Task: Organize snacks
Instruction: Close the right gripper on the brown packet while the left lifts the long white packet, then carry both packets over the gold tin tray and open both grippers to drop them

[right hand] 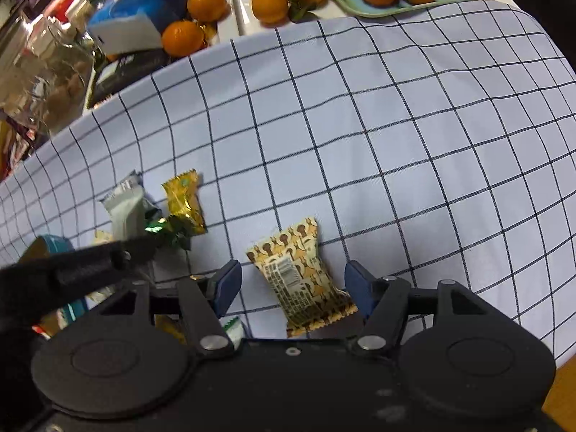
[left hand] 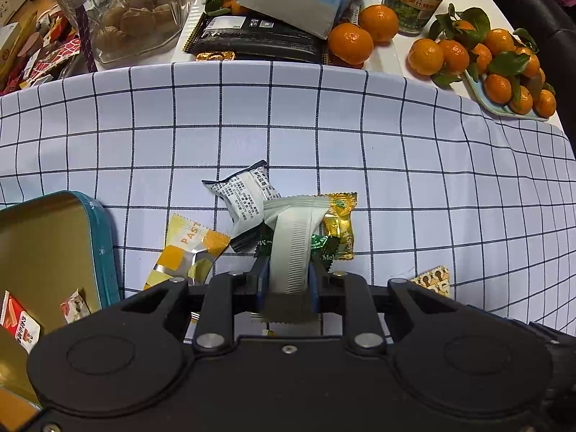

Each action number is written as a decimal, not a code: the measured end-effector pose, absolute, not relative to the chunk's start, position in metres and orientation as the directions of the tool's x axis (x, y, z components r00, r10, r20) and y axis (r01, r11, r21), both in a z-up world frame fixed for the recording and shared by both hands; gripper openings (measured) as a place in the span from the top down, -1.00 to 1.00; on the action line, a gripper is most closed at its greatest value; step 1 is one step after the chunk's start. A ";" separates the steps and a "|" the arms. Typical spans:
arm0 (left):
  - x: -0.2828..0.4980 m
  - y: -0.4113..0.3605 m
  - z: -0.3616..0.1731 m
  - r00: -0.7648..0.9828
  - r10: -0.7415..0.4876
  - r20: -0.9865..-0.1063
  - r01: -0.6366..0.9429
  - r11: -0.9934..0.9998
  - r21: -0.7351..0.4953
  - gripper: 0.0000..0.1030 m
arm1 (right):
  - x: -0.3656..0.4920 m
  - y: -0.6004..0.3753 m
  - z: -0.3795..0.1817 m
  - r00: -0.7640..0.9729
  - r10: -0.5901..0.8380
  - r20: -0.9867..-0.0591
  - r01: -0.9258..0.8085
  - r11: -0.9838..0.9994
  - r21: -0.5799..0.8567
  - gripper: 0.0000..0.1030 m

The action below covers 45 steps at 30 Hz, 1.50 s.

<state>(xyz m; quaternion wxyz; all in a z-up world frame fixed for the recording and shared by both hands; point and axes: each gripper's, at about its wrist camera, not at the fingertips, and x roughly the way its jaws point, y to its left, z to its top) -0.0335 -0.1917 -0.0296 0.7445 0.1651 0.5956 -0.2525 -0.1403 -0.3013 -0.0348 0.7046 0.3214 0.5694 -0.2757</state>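
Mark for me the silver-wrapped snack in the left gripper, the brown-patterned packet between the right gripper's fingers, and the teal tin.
silver-wrapped snack (left hand: 291, 248), left wrist view, middle of its ridged seam
brown-patterned packet (right hand: 300, 277), right wrist view, printed label area
teal tin (left hand: 104, 248), left wrist view, outer side wall

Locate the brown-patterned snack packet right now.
Right wrist view: the brown-patterned packet lies on the checked cloth between the right gripper's open jaws, right of the gold candy.
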 end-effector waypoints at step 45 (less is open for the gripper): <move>0.074 0.028 0.024 0.372 -0.063 -0.926 0.152 0.988 -0.007 0.43 | -0.048 -0.162 0.015 0.519 0.127 -0.845 0.419 0.824 0.381 0.33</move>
